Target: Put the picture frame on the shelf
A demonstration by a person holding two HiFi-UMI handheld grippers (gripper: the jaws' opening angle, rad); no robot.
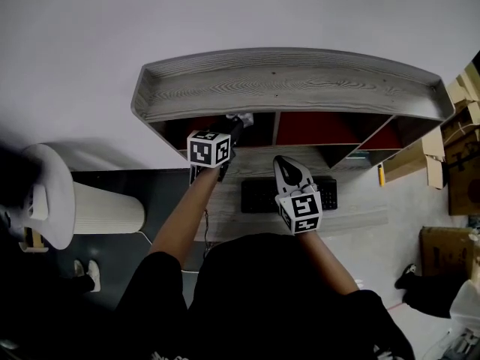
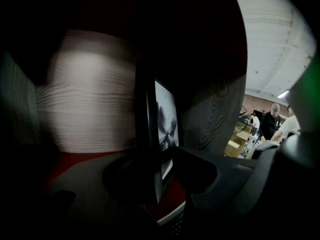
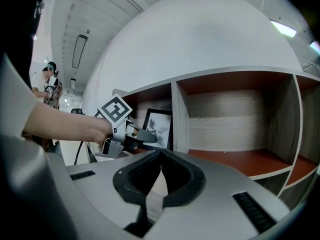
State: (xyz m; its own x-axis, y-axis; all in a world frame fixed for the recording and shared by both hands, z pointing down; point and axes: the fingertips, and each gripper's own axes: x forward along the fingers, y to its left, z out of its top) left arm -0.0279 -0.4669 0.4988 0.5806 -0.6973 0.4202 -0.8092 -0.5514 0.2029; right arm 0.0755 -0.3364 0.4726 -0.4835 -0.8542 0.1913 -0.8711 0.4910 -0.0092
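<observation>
Grey-wood shelf [image 1: 285,81] holds your black picture frame [image 3: 159,128] upright in its left red-floored compartment, showing a black-and-white print. Your left gripper [image 2: 160,173] has its jaws apart around the frame's edge. Your right gripper [image 3: 161,154] has its jaws together.

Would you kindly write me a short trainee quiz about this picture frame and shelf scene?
1. True or false: the picture frame stands upright in the shelf's leftmost compartment.
2. The right gripper's jaws are: A) wide apart; B) together, with nothing between; C) clamped on the frame.
3. What stands between the left gripper's jaws?
Key: 1 true; 2 B; 3 the picture frame, with the jaws apart.
</observation>
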